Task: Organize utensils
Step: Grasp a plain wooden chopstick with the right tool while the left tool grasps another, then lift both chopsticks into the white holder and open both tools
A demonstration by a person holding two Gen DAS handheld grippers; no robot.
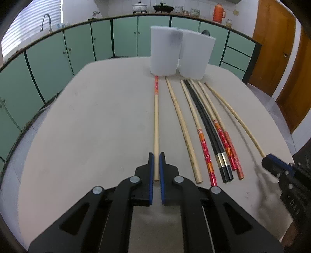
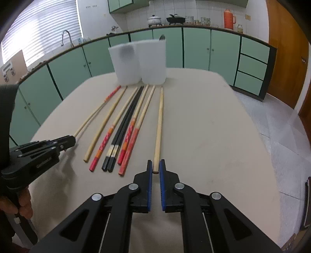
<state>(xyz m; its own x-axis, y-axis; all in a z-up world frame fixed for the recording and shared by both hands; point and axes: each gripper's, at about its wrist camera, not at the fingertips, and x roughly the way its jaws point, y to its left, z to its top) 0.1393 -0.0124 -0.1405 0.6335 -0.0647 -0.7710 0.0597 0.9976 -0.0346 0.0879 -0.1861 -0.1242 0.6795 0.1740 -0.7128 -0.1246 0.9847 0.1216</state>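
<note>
Left wrist view: left hand-held gripper (image 1: 156, 155) at lower centre, blue pads pinching the near end of a pale chopstick with a red far tip (image 1: 156, 124). That stick runs straight up the frame to the foot of the left white container (image 1: 165, 52).

Right wrist view: right hand-held gripper (image 2: 156, 164) at lower centre, jaws pressed onto the near end of a plain wooden chopstick (image 2: 159, 126), which points toward the right white container (image 2: 153, 60).

Both containers stand side by side, touching, at the far edge of the beige worktop (image 1: 93, 120). A dark utensil tip (image 2: 162, 37) shows above the right one's rim.

Between the two held sticks, loose on the worktop, a fan of chopsticks: one plain wooden stick (image 1: 182, 128), one with a red handle (image 1: 204, 144), a black pair (image 1: 211, 136) lying together, two more red-handled (image 1: 229, 148) just beside it. None crosses either held stick.

Background: green cabinets (image 1: 81, 44), faucet (image 1: 46, 21) upper left, orange flask (image 1: 219, 13) and pots (image 1: 139, 6) on the far counter, wooden door (image 1: 276, 48) at right.
</note>
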